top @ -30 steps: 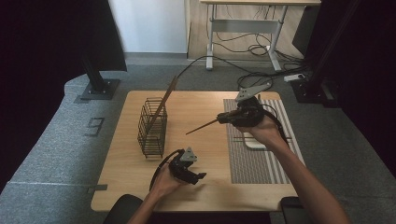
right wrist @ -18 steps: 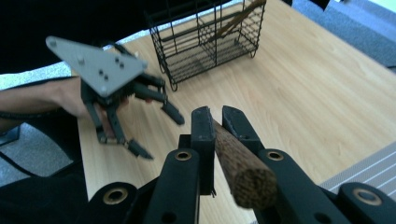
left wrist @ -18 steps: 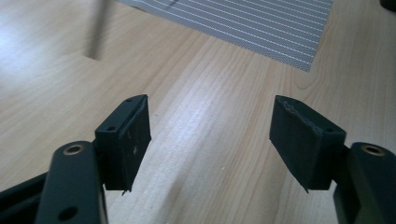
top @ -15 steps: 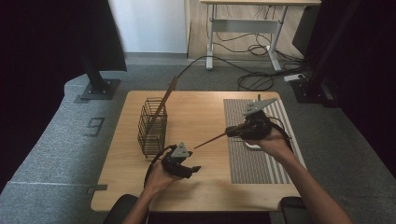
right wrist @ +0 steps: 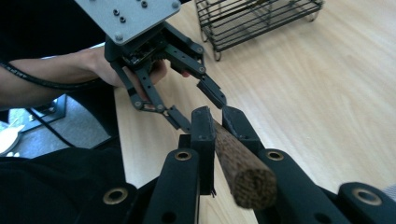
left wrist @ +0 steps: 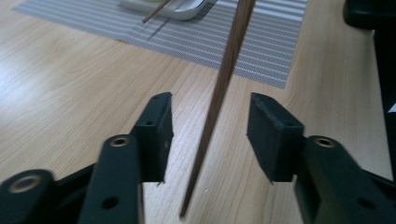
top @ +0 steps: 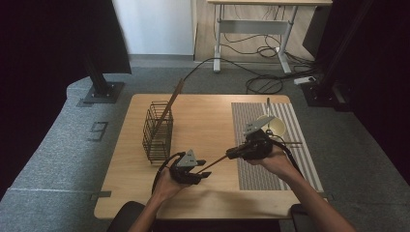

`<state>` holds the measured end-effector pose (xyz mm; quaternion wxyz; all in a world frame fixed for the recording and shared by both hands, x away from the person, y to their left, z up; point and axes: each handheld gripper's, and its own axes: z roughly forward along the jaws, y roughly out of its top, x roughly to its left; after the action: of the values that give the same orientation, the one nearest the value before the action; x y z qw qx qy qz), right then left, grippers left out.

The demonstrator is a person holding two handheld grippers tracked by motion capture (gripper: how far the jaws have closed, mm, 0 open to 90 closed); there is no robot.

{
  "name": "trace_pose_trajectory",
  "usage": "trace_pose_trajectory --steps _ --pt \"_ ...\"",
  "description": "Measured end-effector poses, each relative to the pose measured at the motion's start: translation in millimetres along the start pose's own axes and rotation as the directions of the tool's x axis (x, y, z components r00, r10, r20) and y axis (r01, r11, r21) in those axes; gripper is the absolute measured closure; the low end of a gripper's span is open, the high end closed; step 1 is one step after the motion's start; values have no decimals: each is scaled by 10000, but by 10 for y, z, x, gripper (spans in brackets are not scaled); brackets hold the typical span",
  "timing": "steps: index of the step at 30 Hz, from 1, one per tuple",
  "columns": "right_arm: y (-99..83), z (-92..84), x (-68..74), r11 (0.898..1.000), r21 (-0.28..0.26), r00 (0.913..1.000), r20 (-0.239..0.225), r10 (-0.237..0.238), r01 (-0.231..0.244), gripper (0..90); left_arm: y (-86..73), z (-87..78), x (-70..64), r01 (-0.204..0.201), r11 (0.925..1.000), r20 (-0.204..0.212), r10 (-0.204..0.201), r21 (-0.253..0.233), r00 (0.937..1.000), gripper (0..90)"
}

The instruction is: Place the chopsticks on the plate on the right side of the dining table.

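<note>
Near the table's front edge, the left gripper (top: 202, 169) has been closing its jaws; they stand half open around the stick's thin tip (left wrist: 219, 93), not touching. The right gripper (top: 231, 153) squeezes the stick's thick end tight. Behind stand the wire basket (top: 158, 131) and striped mat (top: 300, 159), with bare wood between.

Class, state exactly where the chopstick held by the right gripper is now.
High view, centre front of table: the chopstick is clamped in the right gripper, its thin tip between the open left gripper jaws.

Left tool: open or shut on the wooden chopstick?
Open. Left tool has just been closing, but a gap shows either side of the wooden chopstick between its pads.
</note>
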<state>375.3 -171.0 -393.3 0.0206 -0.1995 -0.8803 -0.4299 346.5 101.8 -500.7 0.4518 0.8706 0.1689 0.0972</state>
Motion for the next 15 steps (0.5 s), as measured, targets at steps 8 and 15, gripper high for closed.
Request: trace_pose_trajectory --steps 8,15 --pt "-4 143 27 9999 160 9995 -330 -17 22 824 2 -1 -26 -171 9995 337 180 -268 9993 690" --pt "3 127 21 10000 26 9988 -486 70 -69 824 -2 9 -43 -520 9982 487 534 -282 9974 821"
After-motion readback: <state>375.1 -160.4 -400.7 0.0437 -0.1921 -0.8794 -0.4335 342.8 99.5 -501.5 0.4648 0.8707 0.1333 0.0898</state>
